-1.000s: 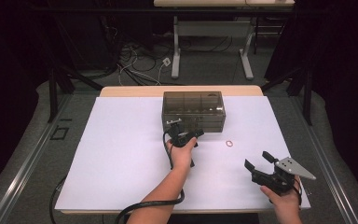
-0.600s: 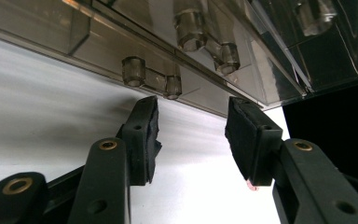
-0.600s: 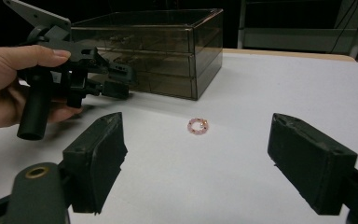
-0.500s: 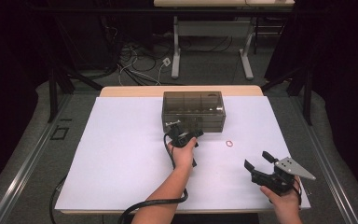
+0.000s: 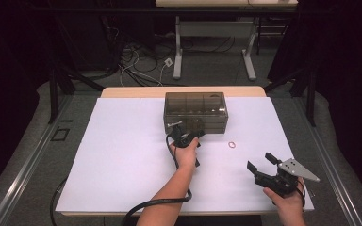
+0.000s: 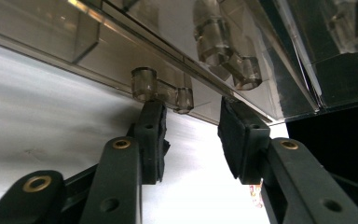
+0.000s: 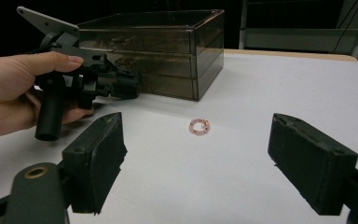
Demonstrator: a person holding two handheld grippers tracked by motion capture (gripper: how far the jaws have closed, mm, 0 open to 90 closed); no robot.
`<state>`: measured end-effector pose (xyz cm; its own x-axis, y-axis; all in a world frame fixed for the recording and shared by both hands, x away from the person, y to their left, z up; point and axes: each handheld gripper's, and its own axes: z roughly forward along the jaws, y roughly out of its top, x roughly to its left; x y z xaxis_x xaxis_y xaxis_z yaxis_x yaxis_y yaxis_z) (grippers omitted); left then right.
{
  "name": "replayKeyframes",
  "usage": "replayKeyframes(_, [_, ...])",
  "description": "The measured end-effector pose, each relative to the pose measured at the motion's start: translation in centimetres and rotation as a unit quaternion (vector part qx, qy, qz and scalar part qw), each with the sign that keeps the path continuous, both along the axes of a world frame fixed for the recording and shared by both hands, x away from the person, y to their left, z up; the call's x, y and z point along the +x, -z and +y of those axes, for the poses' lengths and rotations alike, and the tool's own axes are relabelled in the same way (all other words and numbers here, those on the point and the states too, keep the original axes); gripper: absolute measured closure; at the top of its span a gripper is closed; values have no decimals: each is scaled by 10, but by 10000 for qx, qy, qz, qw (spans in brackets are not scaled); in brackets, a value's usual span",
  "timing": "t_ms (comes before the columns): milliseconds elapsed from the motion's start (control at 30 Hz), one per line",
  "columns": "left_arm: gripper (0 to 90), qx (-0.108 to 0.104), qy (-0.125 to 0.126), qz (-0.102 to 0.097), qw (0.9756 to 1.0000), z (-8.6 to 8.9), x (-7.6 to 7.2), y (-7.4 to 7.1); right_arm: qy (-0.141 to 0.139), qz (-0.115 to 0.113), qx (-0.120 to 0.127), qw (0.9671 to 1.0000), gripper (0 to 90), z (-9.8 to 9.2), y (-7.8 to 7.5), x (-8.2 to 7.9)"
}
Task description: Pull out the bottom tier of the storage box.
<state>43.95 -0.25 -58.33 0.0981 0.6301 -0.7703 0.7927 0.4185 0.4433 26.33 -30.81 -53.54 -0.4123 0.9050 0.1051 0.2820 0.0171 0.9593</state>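
My left gripper (image 5: 185, 128) has just been closing its jaws around a drawer knob (image 6: 144, 84) on the smoky box (image 5: 195, 112) at the surface's far middle, not yet pinching. Next I should finish closing, then pull straight. My right gripper (image 5: 263, 166) waits open near the pink ring (image 7: 199, 126).

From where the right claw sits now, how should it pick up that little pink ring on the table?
Take the pink ring by its rim from straight above, one jaw on each side of the loop. It lies flat on the white table, apart from the smoked drawer box, so a level approach has nothing to grip. The right claw stands open.
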Motion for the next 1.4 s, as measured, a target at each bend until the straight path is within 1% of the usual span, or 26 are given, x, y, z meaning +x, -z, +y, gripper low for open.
replayKeyframes(67, [642,-65,-75,38,9999,0,1,1,4,21,-12,10000,182,0,0,0])
replayKeyframes(100, [646,-70,-22,87,9999,1,1,0,4,34,-4,10000,182,0,0,0])
replayKeyframes(167, [648,-84,-22,98,9999,1,1,0,1,10,-1,10000,182,0,0,0])
replayKeyframes(200, [650,-88,-70,129,9999,1,2,0,-12,1,-7,10000,183,0,0,0])
replayKeyframes(267, [658,-111,-65,168,9998,1,2,0,9,38,-11,10000,183,0,0,0])
replayKeyframes(400, [675,-117,-76,215,9997,1,3,0,10,40,16,10000,182,0,0,0])
replayKeyframes(467, [699,-201,-25,333,9992,2,5,0,6,34,10,10000,182,0,0,0])
replayKeyframes(500, [709,-201,-25,333,9992,2,5,0,6,34,10,10000,182,0,0,0])
replayKeyframes(533, [712,-213,-21,404,9990,1,5,0,-2,16,5,10000,182,0,0,0])
replayKeyframes(633, [713,-228,5,388,9990,0,5,0,-2,33,25,10000,183,0,0,0])
replayKeyframes(667, [711,-172,-74,341,9992,-2,5,0,-9,32,24,10000,182,0,0,0])
replayKeyframes(700, [709,-177,-75,321,9993,-2,5,0,-8,31,27,10000,182,1,0,0])
replayKeyframes(733, [710,-189,-58,355,9992,-2,5,0,-12,22,18,10000,183,0,0,0])
replayKeyframes(800, [716,-198,-73,361,9991,-2,5,0,-8,26,21,10000,183,0,0,0])
replayKeyframes(833, [720,-140,-65,379,9992,-3,6,0,-15,18,25,10000,182,0,0,0])
replayKeyframes(900, [739,-134,-73,399,9991,-3,6,0,-14,20,26,10000,183,0,0,0])
replayKeyframes(1000, [776,-136,-86,392,9991,-2,6,1,-8,18,38,10000,183,0,0,1])
replayKeyframes(1033, [776,-144,-112,365,9992,-2,6,2,-8,18,38,10000,183,0,0,1])
replayKeyframes(1067, [796,-132,-105,367,9992,-2,6,2,-18,21,35,10000,182,0,0,0])
replayKeyframes(1300, [807,-116,-67,359,9993,-1,5,3,5,47,16,10000,182,0,0,0])
replayKeyframes(1400, [808,-99,-94,371,9992,-2,5,3,19,47,18,10000,182,0,0,0])
